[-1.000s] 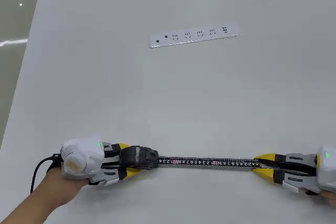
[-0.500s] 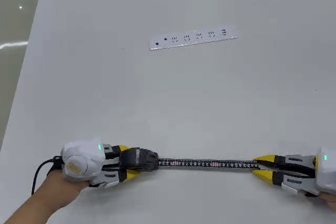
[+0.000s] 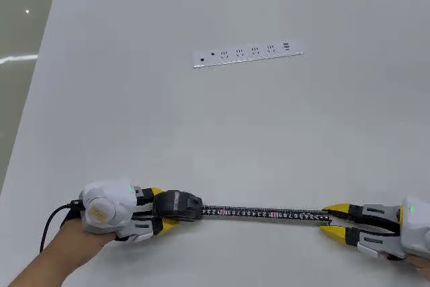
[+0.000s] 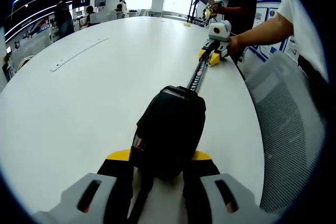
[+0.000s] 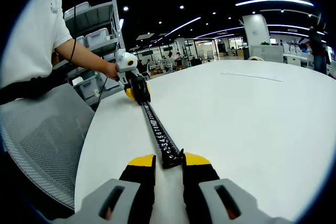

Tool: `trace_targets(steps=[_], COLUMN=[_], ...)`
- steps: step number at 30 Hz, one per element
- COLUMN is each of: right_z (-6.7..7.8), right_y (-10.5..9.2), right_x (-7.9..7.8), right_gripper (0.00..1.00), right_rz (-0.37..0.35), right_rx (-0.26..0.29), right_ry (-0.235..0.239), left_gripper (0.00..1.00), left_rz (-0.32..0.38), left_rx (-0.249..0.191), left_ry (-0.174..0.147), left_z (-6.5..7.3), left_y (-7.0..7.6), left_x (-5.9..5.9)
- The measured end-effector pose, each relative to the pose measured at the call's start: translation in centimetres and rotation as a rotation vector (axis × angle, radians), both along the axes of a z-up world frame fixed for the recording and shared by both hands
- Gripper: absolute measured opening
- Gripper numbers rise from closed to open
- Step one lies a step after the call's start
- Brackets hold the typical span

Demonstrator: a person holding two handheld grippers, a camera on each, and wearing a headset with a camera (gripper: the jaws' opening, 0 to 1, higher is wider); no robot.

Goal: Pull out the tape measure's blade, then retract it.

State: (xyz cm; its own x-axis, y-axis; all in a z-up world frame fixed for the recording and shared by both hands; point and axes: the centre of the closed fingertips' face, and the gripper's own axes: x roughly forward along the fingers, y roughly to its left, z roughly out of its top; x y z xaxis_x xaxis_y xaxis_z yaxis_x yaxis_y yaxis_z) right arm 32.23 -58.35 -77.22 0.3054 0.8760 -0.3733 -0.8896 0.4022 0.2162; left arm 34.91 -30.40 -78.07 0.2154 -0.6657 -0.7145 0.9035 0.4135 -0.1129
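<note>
A black tape measure case [image 3: 178, 205] [image 4: 169, 129] lies low on the white table, and my left gripper [image 3: 162, 212] [image 4: 160, 157] is shut on it. Its dark numbered blade [image 3: 265, 214] [image 5: 157, 129] runs out straight to the right along the table. My right gripper [image 3: 328, 222] [image 5: 169, 161] is shut on the blade's hooked end. In the right gripper view the case [image 5: 138, 88] sits far along the blade. In the left gripper view the right gripper [image 4: 211, 56] holds the far end.
A white power strip [image 3: 247, 52] lies flat farther back on the table [image 3: 201, 126]. The table's left edge drops to a grey-green floor [image 3: 20, 52]. A cable [image 3: 50, 216] trails from the left gripper. A mesh chair [image 5: 42, 140] stands at the near edge.
The right gripper has come a little to the left and lower in the picture, so the drawn-out blade looks slightly shorter. The left gripper still holds the case in the same place.
</note>
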Motion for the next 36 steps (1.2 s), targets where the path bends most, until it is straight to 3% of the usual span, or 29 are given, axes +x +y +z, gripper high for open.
trace_targets(steps=[8, 11, 19, 27, 36], right_z=[-0.1, 0.1, 0.1, 0.6, 1.3], right_y=[0.1, 0.3, 0.8, 0.7, 0.7], right_x=[0.0, 0.0, 0.2, 0.2, -0.1], right_gripper=[0.21, 0.24, 0.30, 0.37, 0.38], right_rz=[-0.025, -0.049, -0.071, -0.125, -0.173], right_rx=[0.001, 0.023, 0.016, 0.031, 0.043], right_ry=[0.004, 0.026, 0.028, 0.042, 0.036], left_gripper=[0.42, 0.44, 0.54, 0.57, 0.58], left_rz=[0.035, 0.041, 0.090, 0.144, 0.207], left_rx=[-0.006, 0.004, 0.018, -0.006, -0.046], left_ry=[-0.005, -0.005, -0.013, -0.021, -0.034], left_z=[-0.1, -0.1, 0.0, 0.6, 1.6], left_y=[0.0, 0.1, 0.7, 1.0, 1.2], left_x=[0.3, 0.3, 0.5, 0.5, 0.1])
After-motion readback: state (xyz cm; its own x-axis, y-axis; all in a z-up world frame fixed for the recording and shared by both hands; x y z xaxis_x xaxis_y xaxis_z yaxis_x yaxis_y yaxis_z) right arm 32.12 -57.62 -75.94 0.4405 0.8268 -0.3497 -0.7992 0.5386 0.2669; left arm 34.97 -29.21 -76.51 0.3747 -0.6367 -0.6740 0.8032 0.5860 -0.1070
